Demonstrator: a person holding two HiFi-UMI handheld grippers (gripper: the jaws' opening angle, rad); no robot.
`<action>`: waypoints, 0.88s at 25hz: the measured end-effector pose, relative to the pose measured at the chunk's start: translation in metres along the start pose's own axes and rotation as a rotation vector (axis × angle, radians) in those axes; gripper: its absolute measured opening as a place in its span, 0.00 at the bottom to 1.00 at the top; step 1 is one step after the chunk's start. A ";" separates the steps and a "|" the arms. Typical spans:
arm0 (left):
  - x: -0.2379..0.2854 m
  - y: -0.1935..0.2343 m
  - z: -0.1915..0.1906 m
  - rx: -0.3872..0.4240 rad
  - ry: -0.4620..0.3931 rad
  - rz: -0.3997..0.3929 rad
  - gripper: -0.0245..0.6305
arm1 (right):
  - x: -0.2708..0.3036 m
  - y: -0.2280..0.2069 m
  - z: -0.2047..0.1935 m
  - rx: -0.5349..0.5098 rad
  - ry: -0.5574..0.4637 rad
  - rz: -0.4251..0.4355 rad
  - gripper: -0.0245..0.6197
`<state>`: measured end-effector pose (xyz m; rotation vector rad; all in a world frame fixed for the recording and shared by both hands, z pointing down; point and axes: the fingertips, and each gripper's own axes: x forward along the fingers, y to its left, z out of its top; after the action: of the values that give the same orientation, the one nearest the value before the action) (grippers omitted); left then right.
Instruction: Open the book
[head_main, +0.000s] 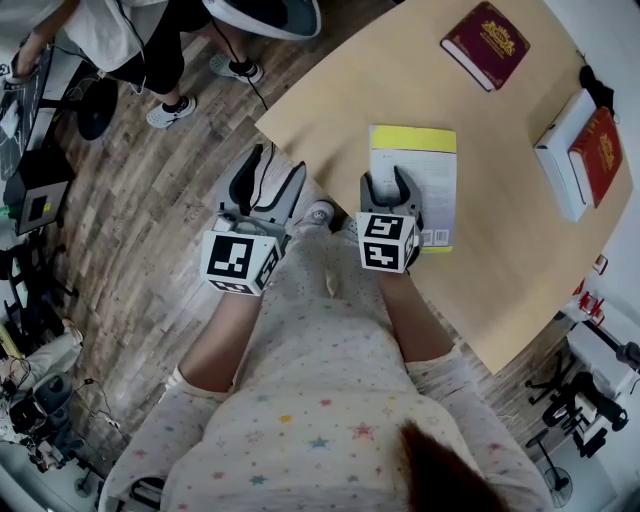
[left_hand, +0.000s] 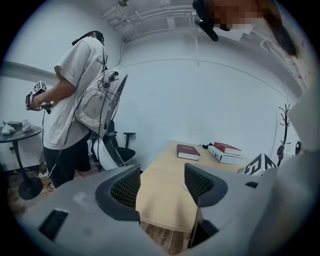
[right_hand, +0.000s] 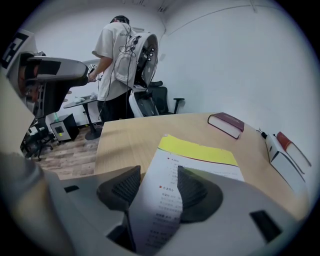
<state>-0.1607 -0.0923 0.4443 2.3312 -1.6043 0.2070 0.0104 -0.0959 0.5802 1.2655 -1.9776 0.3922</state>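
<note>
The left gripper (head_main: 280, 160) is off the worktop (head_main: 350, 90) at about 9 o'clock from the book, over the wooden floor (head_main: 150, 200). The left gripper view shows its jaws well apart with nothing between them, only the worktop's edge and the floor beyond.

The book (head_main: 432, 170), white with a yellow band across its far end, lies shut and flat near the worktop's front edge. The right gripper (head_main: 388, 178) is over its near left part. The right gripper view shows those jaws moderately open, with the printed white cover filling the gap between them. They have closed on nothing. I cannot tell whether the tips rest on the cover or hang just above it.

The step in hand looks like getting hold of the cover. To do it well, I would bring one jaw under the cover's free edge alone and pinch only that sheet, not a wad of pages. The left gripper could come in to press the rest of the book down so it does not slide. Which edge is the spine I cannot make out.

Well away at 1 o'clock lies a dark red book (head_main: 486, 44). At 3 o'clock a white box (head_main: 558, 150) carries a red book (head_main: 597, 142).
</note>
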 end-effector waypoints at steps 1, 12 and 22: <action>0.000 0.000 0.000 0.000 -0.001 0.001 0.45 | 0.000 0.000 0.000 0.002 -0.002 0.004 0.40; 0.001 0.003 0.003 0.003 -0.006 0.007 0.45 | -0.010 0.002 0.010 -0.022 -0.060 0.024 0.27; 0.002 0.001 0.011 0.011 -0.021 -0.002 0.45 | -0.031 -0.013 0.021 0.081 -0.117 0.061 0.08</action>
<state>-0.1616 -0.0983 0.4345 2.3509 -1.6153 0.1922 0.0203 -0.0947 0.5418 1.3072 -2.1215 0.4416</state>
